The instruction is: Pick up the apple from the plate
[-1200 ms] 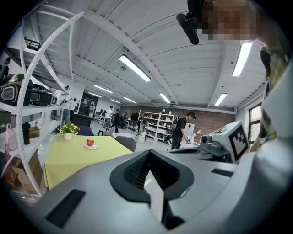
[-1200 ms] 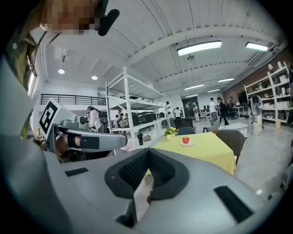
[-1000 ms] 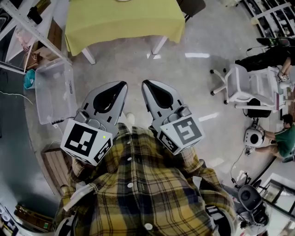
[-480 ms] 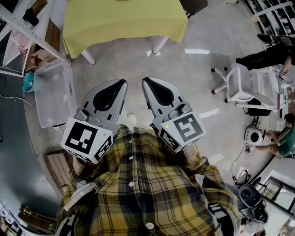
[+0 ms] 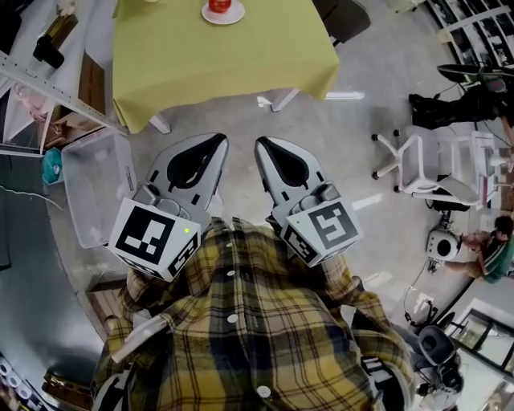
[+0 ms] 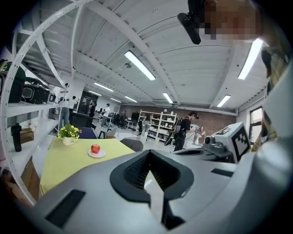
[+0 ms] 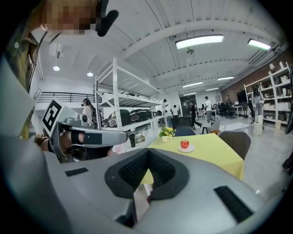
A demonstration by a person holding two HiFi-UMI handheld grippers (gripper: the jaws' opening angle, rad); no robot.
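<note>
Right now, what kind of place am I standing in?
Most likely a lab or workshop inside an open-plan office: there are white metal shelving racks, a white office chair, and a yellow-clothed table set with an apple on a plate.

The shirt (image 5: 241, 345) is yellow plaid, white-buttoned. The grey left tool (image 5: 215, 144) and right tool (image 5: 263, 146) bear black-and-white marker cubes (image 5: 155, 239).

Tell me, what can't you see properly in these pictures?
Apple: head view, the top edge cuts off its upper part.
Plate: head view, its far rim is cut off there too.
Flowers: left gripper view, too small to tell their kind.
Table: head view, its far end runs past the top edge.
</note>
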